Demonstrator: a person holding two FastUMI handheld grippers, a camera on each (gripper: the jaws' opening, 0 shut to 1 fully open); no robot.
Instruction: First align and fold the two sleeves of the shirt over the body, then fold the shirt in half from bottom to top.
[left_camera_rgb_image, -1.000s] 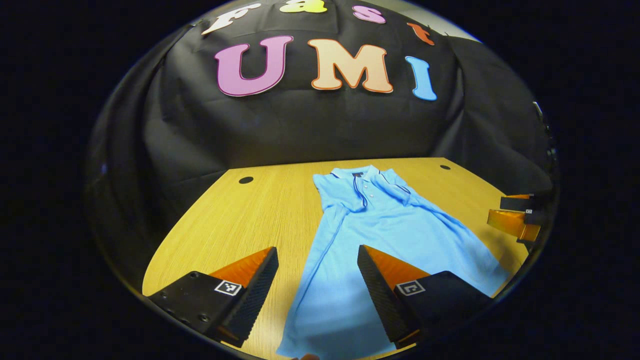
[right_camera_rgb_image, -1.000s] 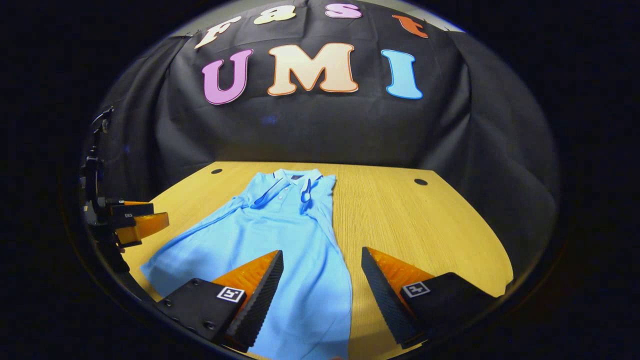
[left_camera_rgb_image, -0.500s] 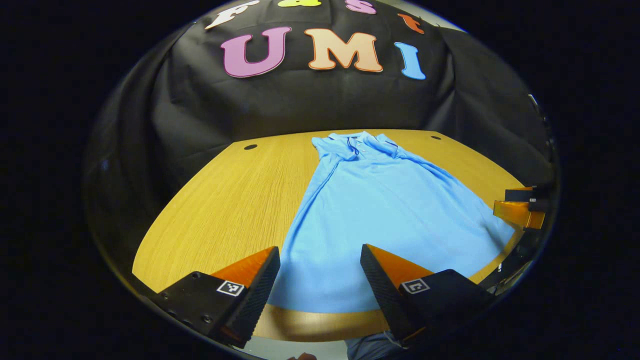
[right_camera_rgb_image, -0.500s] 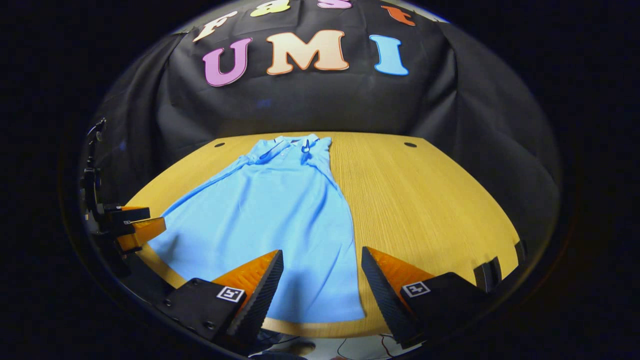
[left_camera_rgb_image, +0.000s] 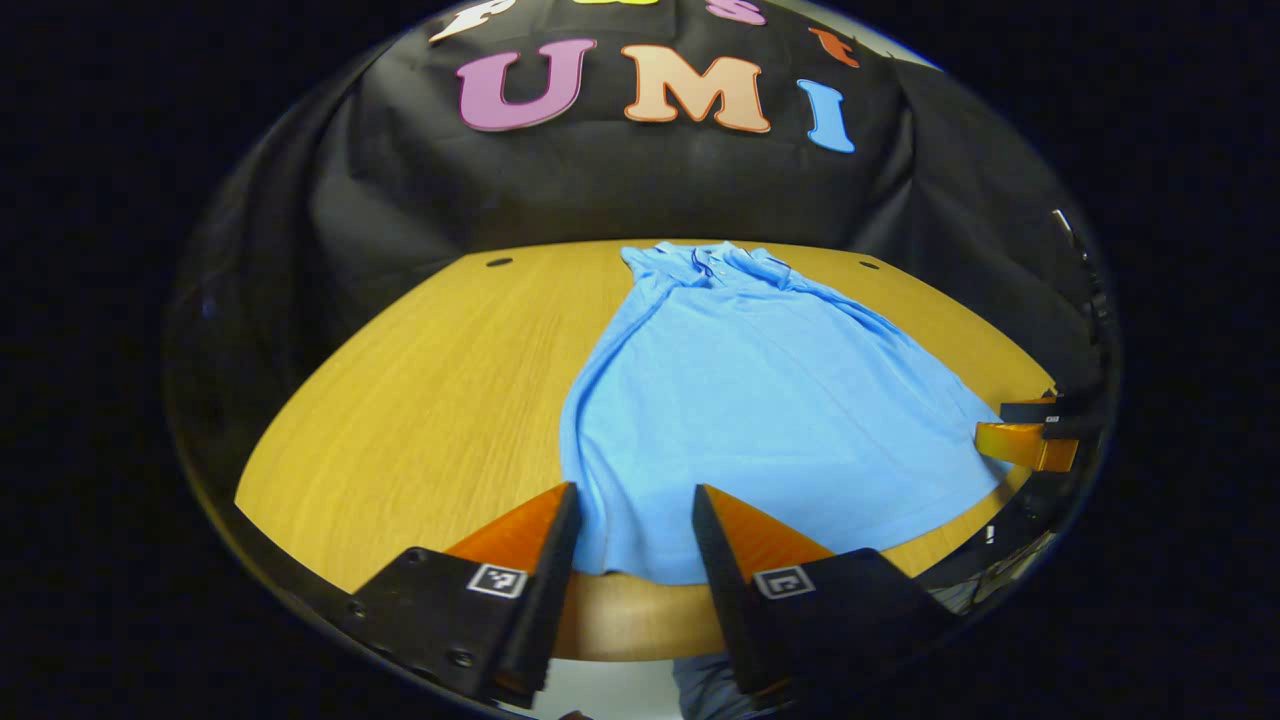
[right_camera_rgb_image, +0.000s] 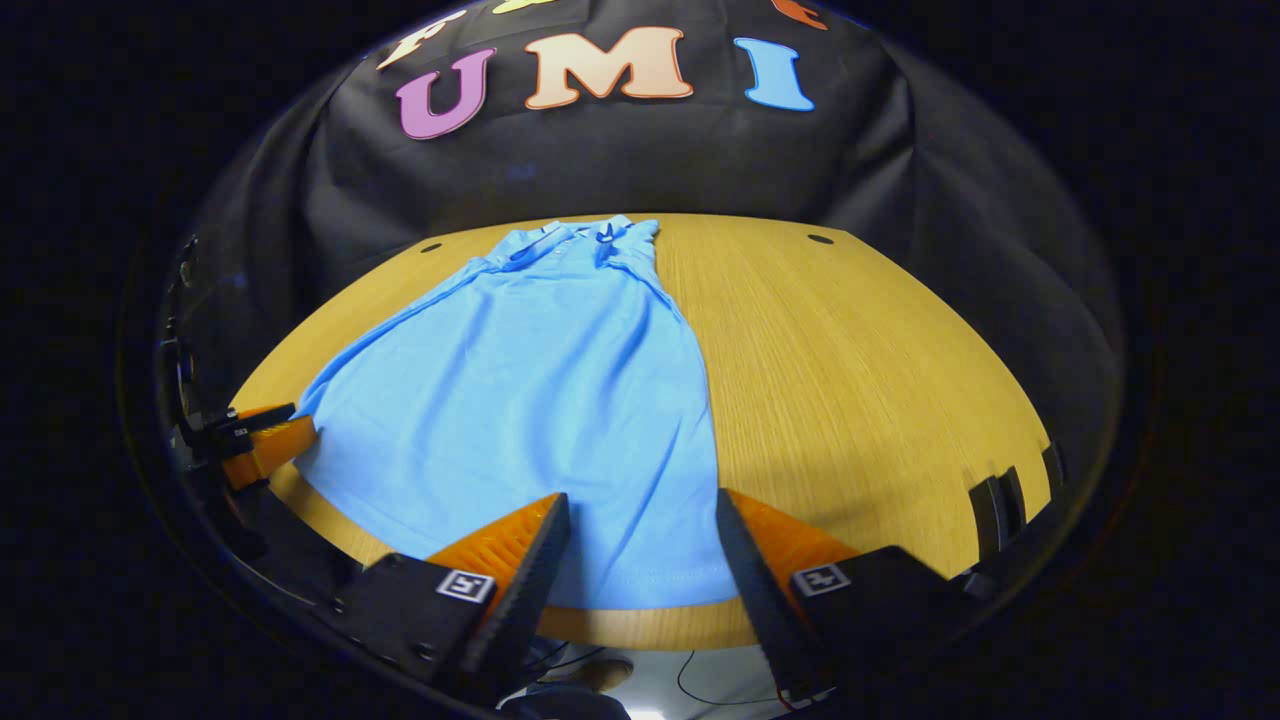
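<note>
Left gripper view: shirt (left_camera_rgb_image: 760, 410) flat on table (left_camera_rgb_image: 420, 400), sleeves already folded in. Left gripper (left_camera_rgb_image: 628, 535) and right gripper (right_camera_rgb_image: 640, 545) both gaping at the shirt's hem corners. Next: pinch hem, carry toward collar.

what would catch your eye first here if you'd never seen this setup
The light blue shirt, spread flat along the wooden table with its collar at the far end. Next, the two open tools at its near hem: the left tool at one corner, the right tool at the other.
</note>
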